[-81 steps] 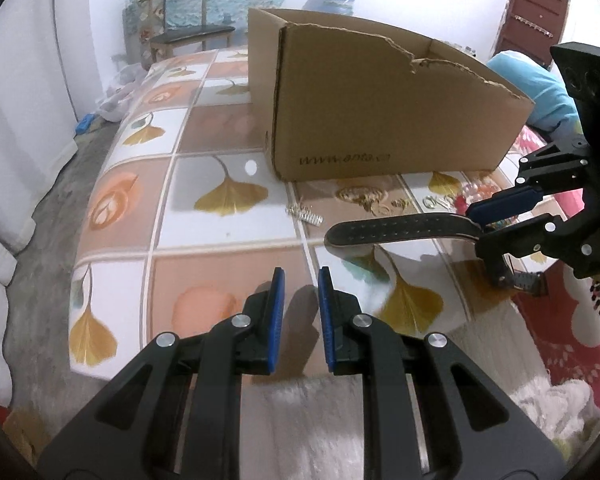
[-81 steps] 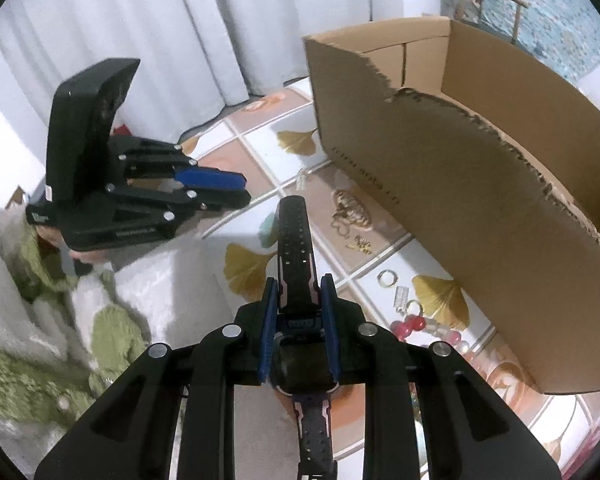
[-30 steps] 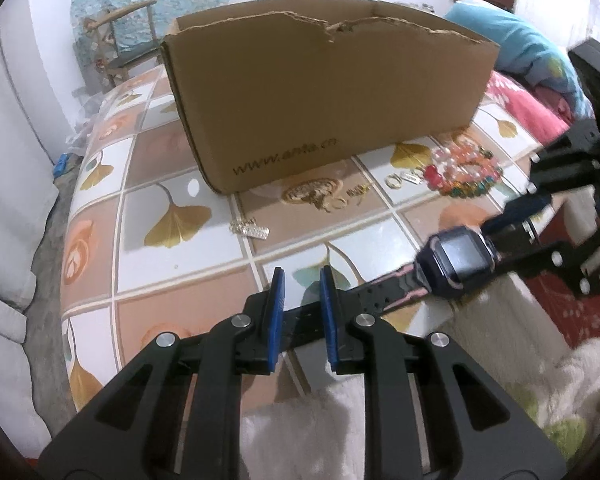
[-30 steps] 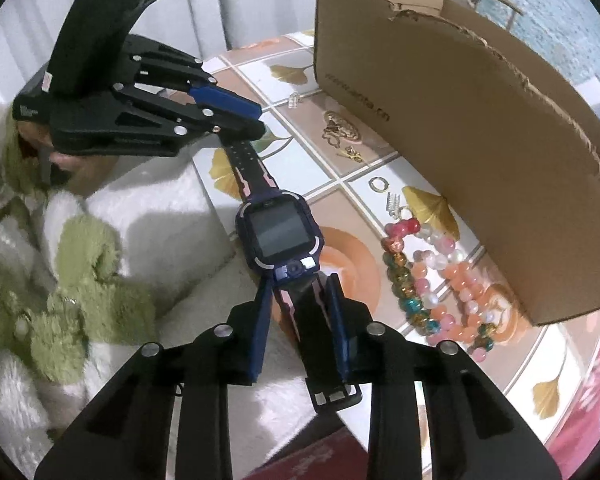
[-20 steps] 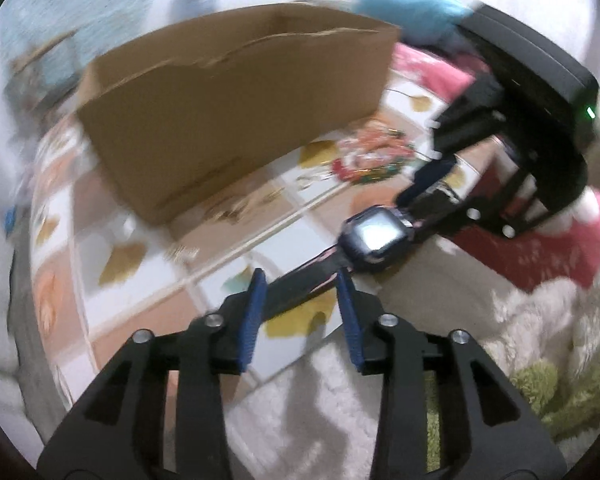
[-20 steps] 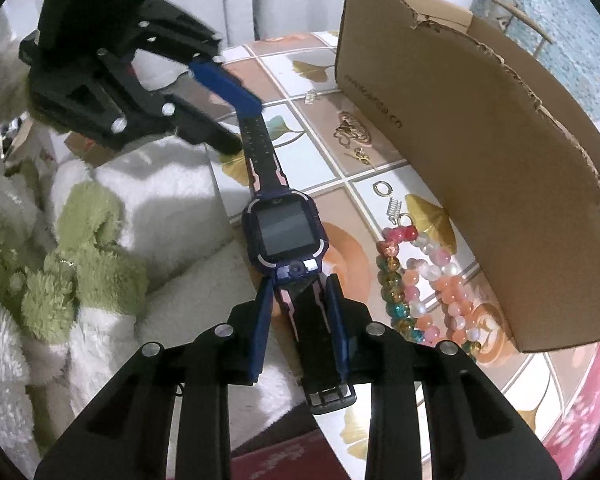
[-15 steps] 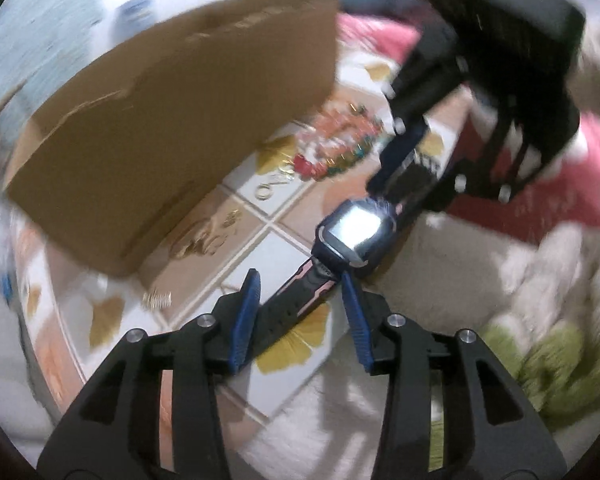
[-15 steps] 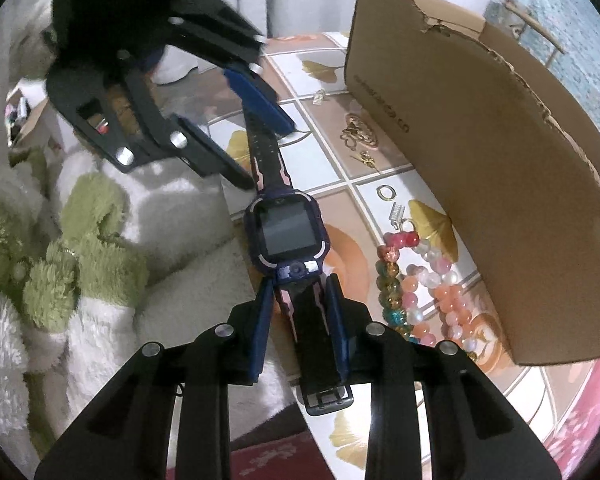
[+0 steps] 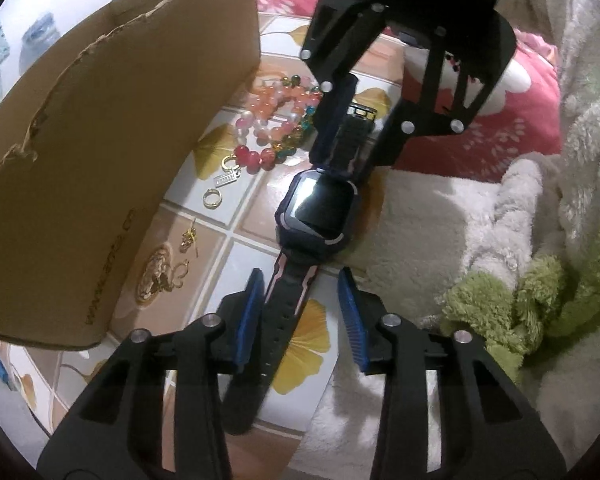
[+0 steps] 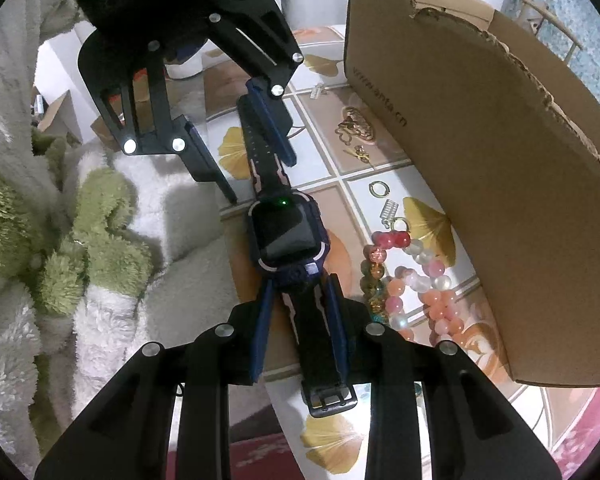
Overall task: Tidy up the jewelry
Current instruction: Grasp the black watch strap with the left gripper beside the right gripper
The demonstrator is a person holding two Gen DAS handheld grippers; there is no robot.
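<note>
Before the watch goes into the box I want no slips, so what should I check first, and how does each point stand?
1. Right gripper clamped on the watch strap: ok.
2. Left gripper clear of the other strap end: not ok; its jaws have just been closing, the strap lies between them, one pad beside it.
3. Watch face unobstructed: ok.
4. Bead bracelets clear of the watch: ok, they lie apart.
5. Cardboard box open on top: ok.
6. Room inside the box: cannot tell.

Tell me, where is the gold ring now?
In the left wrist view the gold ring lies on the tiled cloth left of the watch, close to the cardboard box.
</note>
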